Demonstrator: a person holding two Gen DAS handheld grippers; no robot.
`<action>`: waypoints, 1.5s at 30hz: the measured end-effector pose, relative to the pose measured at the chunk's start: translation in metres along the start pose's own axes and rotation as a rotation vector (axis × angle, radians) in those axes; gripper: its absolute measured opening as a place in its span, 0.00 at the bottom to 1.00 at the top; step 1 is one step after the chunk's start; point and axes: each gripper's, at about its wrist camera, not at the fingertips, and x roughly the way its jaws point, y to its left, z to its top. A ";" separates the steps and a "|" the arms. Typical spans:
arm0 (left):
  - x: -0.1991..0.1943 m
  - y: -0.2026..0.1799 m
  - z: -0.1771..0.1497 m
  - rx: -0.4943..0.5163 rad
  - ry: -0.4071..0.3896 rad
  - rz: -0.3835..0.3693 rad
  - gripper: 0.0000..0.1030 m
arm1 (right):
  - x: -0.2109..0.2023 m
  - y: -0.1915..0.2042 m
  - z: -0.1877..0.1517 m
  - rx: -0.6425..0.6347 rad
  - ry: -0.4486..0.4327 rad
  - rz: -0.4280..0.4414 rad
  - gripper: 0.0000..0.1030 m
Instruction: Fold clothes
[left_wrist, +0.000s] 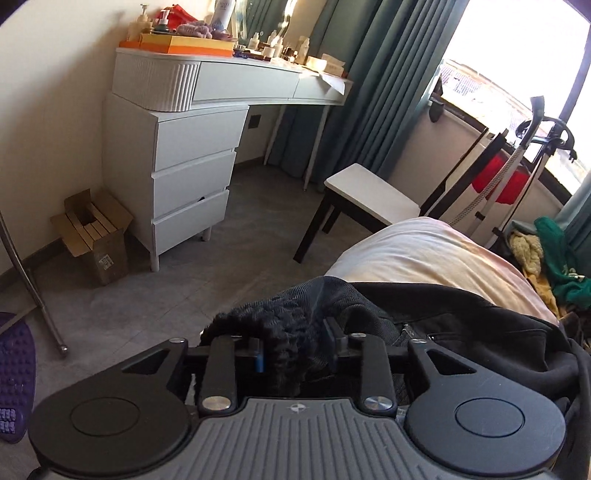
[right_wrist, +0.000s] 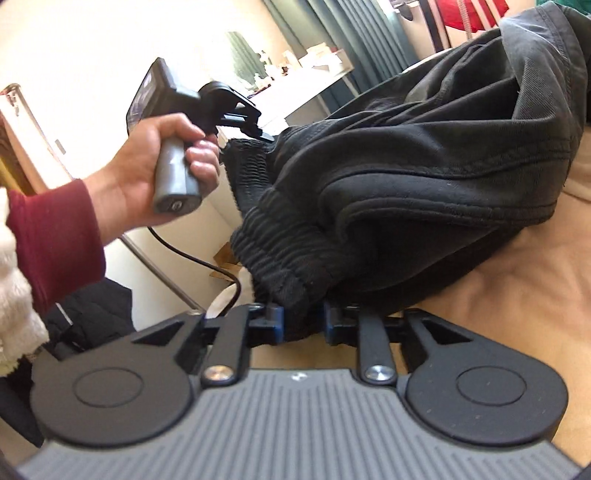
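Gripping a ribbed elastic waistband (right_wrist: 273, 240), both claws held a pair of black trousers (right_wrist: 424, 158) above a bed (left_wrist: 424, 254) covered in a pale sheet. The left claw (left_wrist: 295, 343) was clenched on a bunched stretch of the waistband, dark knit fabric filling the gap between its fingers (left_wrist: 330, 334). The right claw (right_wrist: 300, 323) pinched the band's lower end in the same way, its blue-padded fingers (right_wrist: 275, 321) pressed against the cloth. The rest of the garment lay heaped in folds on the sheet. Seen from the right wrist camera, the person's left hand (right_wrist: 147, 177), in a dark red sleeve (right_wrist: 48, 236), squeezed the other tool's grey handle, a black cable (right_wrist: 199, 262) trailing beneath it. Beyond the bed stood a white stool (left_wrist: 369, 195) with dark legs, a white dressing surface (left_wrist: 258, 79) crowded with bottles over a chest of drawers (left_wrist: 184, 181), a cardboard box (left_wrist: 96, 236) on the grey floor, and teal curtains (left_wrist: 362, 81) by a sunlit window.
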 end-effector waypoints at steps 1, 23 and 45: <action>-0.013 -0.002 -0.008 0.017 -0.014 -0.007 0.78 | -0.002 0.003 -0.001 -0.018 0.011 0.018 0.46; -0.253 -0.134 -0.203 0.356 -0.235 -0.293 0.92 | -0.201 -0.019 0.058 -0.259 -0.306 -0.233 0.81; -0.171 -0.168 -0.279 0.356 -0.138 -0.309 0.94 | -0.217 -0.138 0.057 -0.192 -0.417 -0.451 0.81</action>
